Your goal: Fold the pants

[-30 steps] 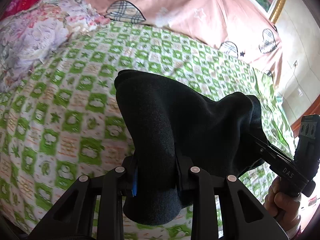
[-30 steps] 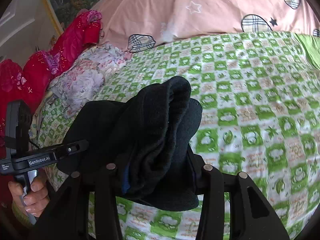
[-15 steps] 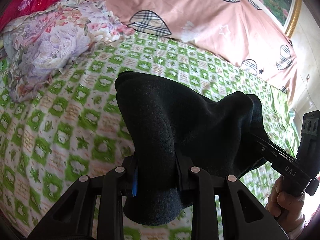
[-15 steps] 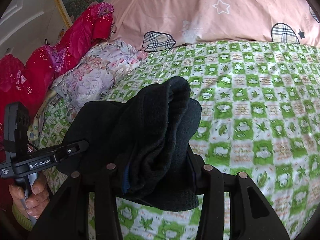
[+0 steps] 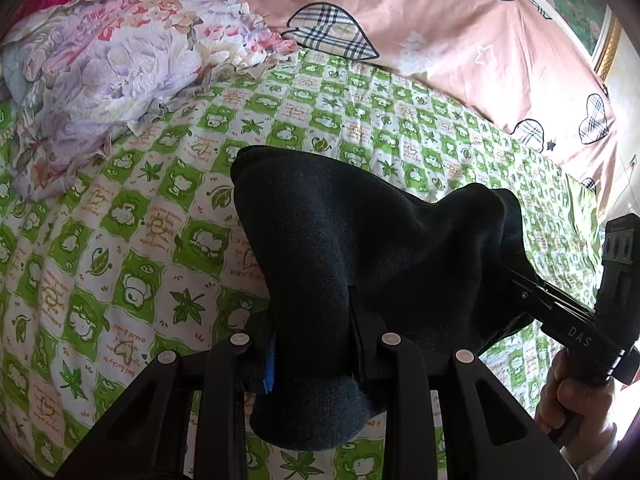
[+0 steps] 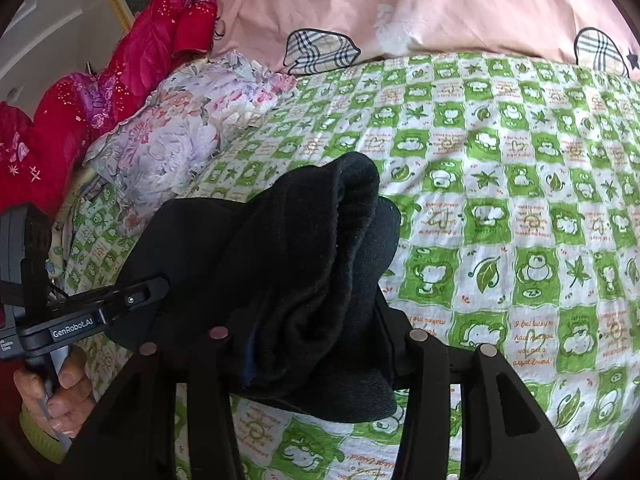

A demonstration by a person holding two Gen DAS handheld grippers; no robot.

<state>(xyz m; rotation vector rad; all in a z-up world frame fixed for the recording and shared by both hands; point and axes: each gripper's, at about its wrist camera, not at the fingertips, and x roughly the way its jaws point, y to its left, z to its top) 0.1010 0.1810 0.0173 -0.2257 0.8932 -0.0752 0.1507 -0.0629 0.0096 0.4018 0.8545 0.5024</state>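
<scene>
A bed fills both views, covered by a green-and-white checked sheet [image 5: 168, 216] printed with leaves and small cartoon animals. Along the far side lies a pink quilt [image 5: 420, 20] with plaid hearts and stars, beside it a crumpled floral blanket [image 5: 108, 72], and past that a bright red blanket [image 6: 120, 76] piled against the wall, where the corner of a gold picture frame [image 5: 608, 48] shows. The black pants [image 5: 360, 248] are bunched into a thick, doubled bundle and hang between the two tools above the sheet; whether any part of them touches the bed cannot be told. The left gripper [image 5: 314, 344] is clamped on one end of the bundle, its two fingers pressed into the cloth with a roll of fabric drooping beneath them and a strip of blue pad showing at the left finger. The right gripper [image 6: 316, 340] has the other end of the bundle between its fingers, folds of the fuzzy dark cloth stacked up in front of it; its jaws are opening, yet the cloth still fills the gap and both fingers press against it. In each view the other tool appears at the edge, gripped by a hand [image 5: 576, 404] whose fingers wrap the handle, and in the right wrist view the left hand [image 6: 52, 392] does the same.
</scene>
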